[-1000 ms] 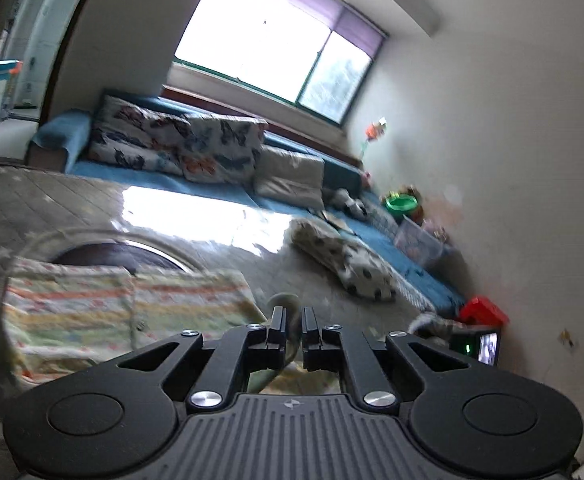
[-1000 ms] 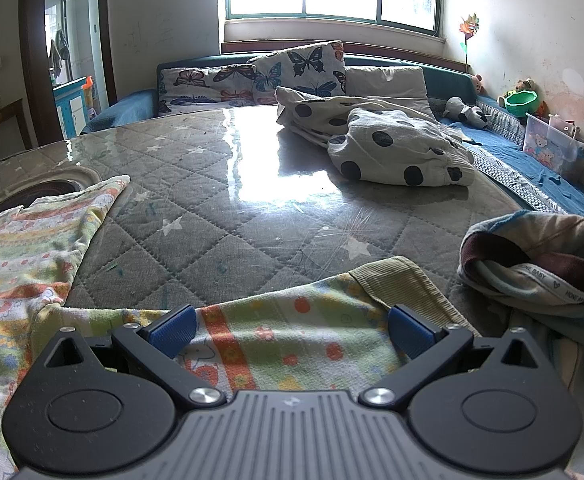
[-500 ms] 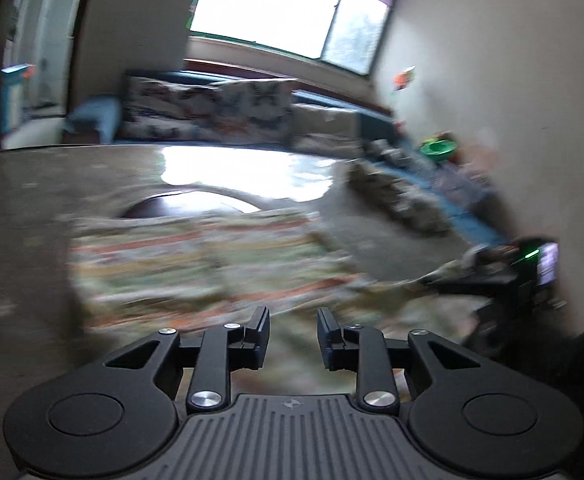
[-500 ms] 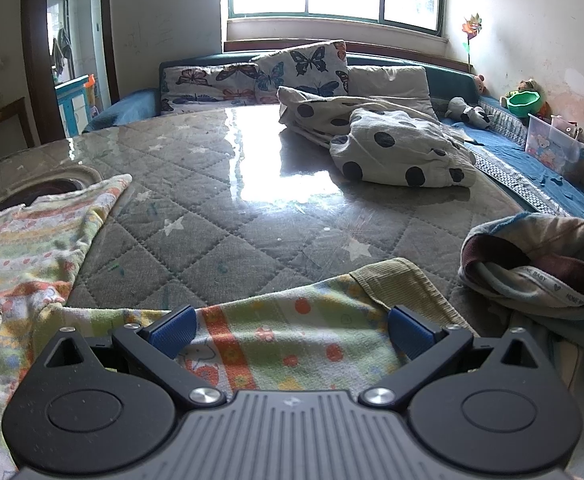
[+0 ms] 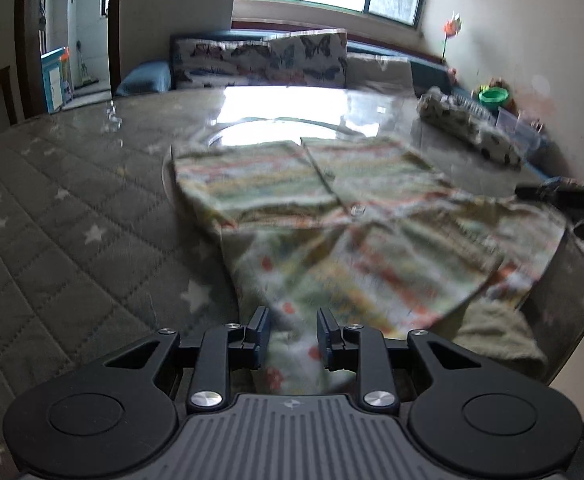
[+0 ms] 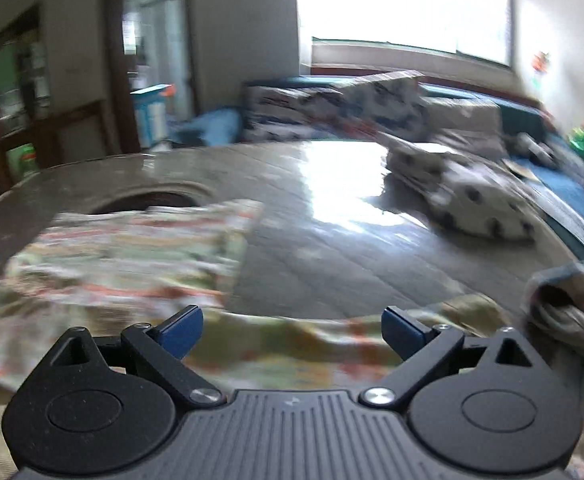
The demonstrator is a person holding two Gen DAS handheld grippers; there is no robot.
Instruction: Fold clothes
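Note:
A pale, colourfully patterned garment (image 5: 331, 216) lies spread on the quilted table (image 5: 72, 240), its near part reaching down between my left fingers. My left gripper (image 5: 290, 340) is partly open above the garment's near end, which lies in the gap; the pads do not press it. In the right wrist view the same garment (image 6: 124, 256) lies at the left and along the near edge. My right gripper (image 6: 292, 332) is wide open and empty, just above the garment's near hem.
A polka-dot garment (image 6: 471, 200) lies bunched at the far right of the table. A crumpled bundle of clothes (image 6: 567, 304) sits at the near right edge. A round dark hole (image 6: 148, 200) is in the table behind the patterned garment. A sofa with butterfly cushions (image 5: 276, 60) stands behind.
My left gripper has opened from shut, releasing the cloth, and swung to face the spread garment. My right gripper has lifted and turned left, still open.

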